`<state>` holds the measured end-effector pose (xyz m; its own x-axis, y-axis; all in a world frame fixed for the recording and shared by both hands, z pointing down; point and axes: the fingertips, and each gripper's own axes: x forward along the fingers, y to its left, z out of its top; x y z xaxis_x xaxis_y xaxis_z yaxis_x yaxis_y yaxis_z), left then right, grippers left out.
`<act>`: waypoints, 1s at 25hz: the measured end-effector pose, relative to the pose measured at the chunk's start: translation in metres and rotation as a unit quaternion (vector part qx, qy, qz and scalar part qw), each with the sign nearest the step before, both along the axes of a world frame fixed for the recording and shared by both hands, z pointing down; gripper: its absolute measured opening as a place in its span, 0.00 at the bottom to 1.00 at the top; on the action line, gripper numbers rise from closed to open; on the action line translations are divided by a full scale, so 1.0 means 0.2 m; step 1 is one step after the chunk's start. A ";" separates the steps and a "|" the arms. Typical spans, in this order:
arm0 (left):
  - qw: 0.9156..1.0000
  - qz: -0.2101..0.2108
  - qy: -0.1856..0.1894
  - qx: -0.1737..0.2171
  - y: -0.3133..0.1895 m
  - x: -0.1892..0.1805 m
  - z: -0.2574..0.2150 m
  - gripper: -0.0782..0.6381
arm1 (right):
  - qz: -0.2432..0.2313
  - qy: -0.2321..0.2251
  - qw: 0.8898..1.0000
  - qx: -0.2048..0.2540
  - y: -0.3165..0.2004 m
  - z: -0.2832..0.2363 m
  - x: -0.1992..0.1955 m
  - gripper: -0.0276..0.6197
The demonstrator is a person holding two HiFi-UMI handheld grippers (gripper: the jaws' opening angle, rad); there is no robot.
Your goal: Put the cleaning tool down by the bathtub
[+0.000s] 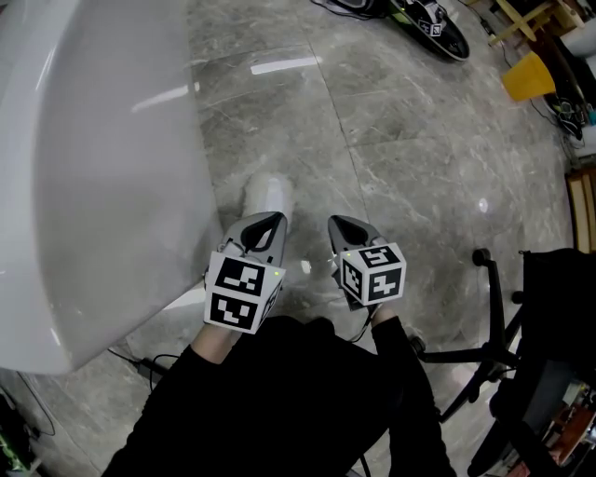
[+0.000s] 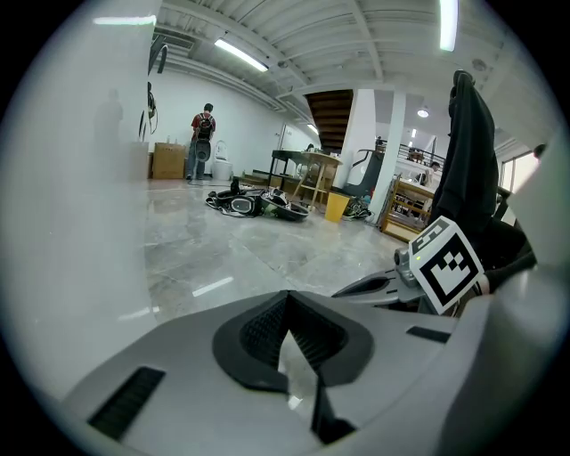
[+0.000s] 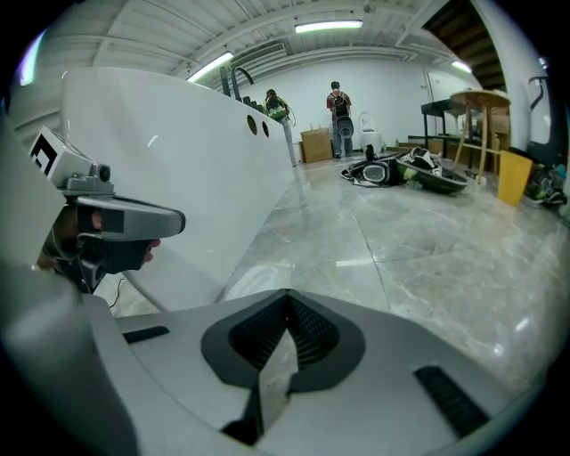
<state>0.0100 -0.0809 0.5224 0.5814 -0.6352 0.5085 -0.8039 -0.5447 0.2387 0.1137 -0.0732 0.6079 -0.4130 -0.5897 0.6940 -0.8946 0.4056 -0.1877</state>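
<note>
Hovering side by side low over the grey marble floor (image 1: 372,140), the two grippers are held out from black sleeves (image 1: 279,401), and both point toward the far end of the room. The left gripper (image 1: 266,222) has its jaws fully closed, the ribbed pads meeting at the tip with nothing caught between them, as its own view (image 2: 287,298) shows. The right gripper (image 1: 341,225) is just as tightly closed and equally empty in its own view (image 3: 287,299). Each carries its marker cube at the near end, the left one (image 1: 244,291) close to the bathtub (image 1: 93,168), whose white curved wall fills the left of the head view and rises at the left of both gripper views (image 3: 196,169). On the floor just beyond the left gripper's tip, right beside the bathtub's wall, lies a whitish rounded lump (image 1: 268,193); it is too blurred to tell whether it is the cleaning tool, and neither gripper touches it. To the near right stands a black office chair (image 1: 494,317) with dark cloth draped over it. Far off to the right sits a yellow bin (image 1: 529,77), with a heap of black gear (image 1: 433,23) on the floor to its left, and a person (image 3: 337,107) stands at the far wall.
</note>
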 end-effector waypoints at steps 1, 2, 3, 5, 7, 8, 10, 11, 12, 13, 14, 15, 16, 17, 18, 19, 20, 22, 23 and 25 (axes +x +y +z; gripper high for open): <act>1.000 -0.001 0.001 -0.003 0.01 0.00 0.00 0.12 | 0.000 0.001 1.000 0.000 0.00 0.00 0.00 0.04; 1.000 -0.002 0.001 -0.006 0.02 -0.01 0.01 0.12 | 0.001 0.001 1.000 0.001 0.00 0.00 0.01 0.04; 1.000 -0.003 0.003 -0.009 0.03 -0.01 0.01 0.12 | 0.001 0.001 1.000 0.001 0.00 -0.01 0.01 0.04; 1.000 -0.006 0.004 -0.015 0.04 -0.02 0.02 0.12 | 0.002 0.001 1.000 0.000 0.00 -0.01 0.02 0.04; 1.000 -0.007 0.004 -0.019 0.05 -0.03 0.03 0.12 | 0.000 0.001 1.000 -0.001 0.01 0.00 0.01 0.04; 1.000 -0.007 0.004 -0.020 0.06 -0.03 0.03 0.12 | -0.001 0.001 1.000 -0.001 0.02 0.00 0.01 0.04; 1.000 -0.008 0.004 -0.023 0.07 -0.04 0.03 0.12 | -0.003 0.001 1.000 -0.002 0.02 0.00 0.00 0.04; 1.000 -0.009 0.004 -0.024 0.07 -0.04 0.03 0.12 | -0.004 0.001 1.000 -0.003 0.03 0.00 0.00 0.04; 1.000 -0.010 0.004 -0.025 0.08 -0.05 0.04 0.12 | -0.004 0.001 1.000 -0.004 0.03 0.01 0.00 0.04; 1.000 -0.010 0.004 -0.025 0.08 -0.05 0.04 0.12 | -0.004 0.001 1.000 -0.004 0.03 0.01 0.00 0.04; 1.000 -0.011 0.003 -0.026 0.08 -0.05 0.04 0.12 | -0.004 0.001 1.000 -0.005 0.03 0.01 0.00 0.04; 1.000 -0.011 0.003 -0.026 0.09 -0.05 0.04 0.12 | -0.004 0.001 1.000 -0.005 0.03 0.01 0.00 0.04; 1.000 -0.011 0.003 -0.027 0.09 -0.05 0.04 0.12 | -0.004 0.000 1.000 -0.005 0.03 0.01 0.00 0.04; 1.000 -0.012 0.003 -0.027 0.09 -0.06 0.05 0.12 | -0.004 0.000 1.000 -0.005 0.03 0.01 0.00 0.04; 1.000 -0.012 0.003 -0.028 0.09 -0.06 0.05 0.12 | -0.005 0.000 1.000 -0.005 0.03 0.01 0.00 0.04; 0.999 -0.013 0.003 -0.029 0.09 -0.06 0.05 0.12 | -0.005 0.000 1.000 -0.005 0.03 0.01 0.00 0.04; 0.999 -0.013 0.003 -0.030 0.10 -0.06 0.05 0.12 | -0.005 -0.001 1.000 -0.005 0.03 0.01 0.00 0.04; 0.999 -0.014 0.002 -0.033 0.09 -0.06 0.06 0.12 | -0.004 -0.001 1.000 -0.006 0.04 0.01 0.00 0.04; 0.999 -0.015 0.002 -0.035 0.09 -0.06 0.06 0.12 | -0.004 -0.001 1.000 -0.007 0.04 0.02 0.00 0.04; 0.999 -0.015 0.001 -0.037 0.09 -0.06 0.07 0.12 | -0.002 -0.001 1.000 -0.008 0.04 0.02 0.01 0.04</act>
<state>-0.0022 -0.0622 0.5368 0.5640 -0.6132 0.5531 -0.8190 -0.5010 0.2797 0.1149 -0.0647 0.6123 -0.4170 -0.5773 0.7020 -0.8925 0.4062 -0.1961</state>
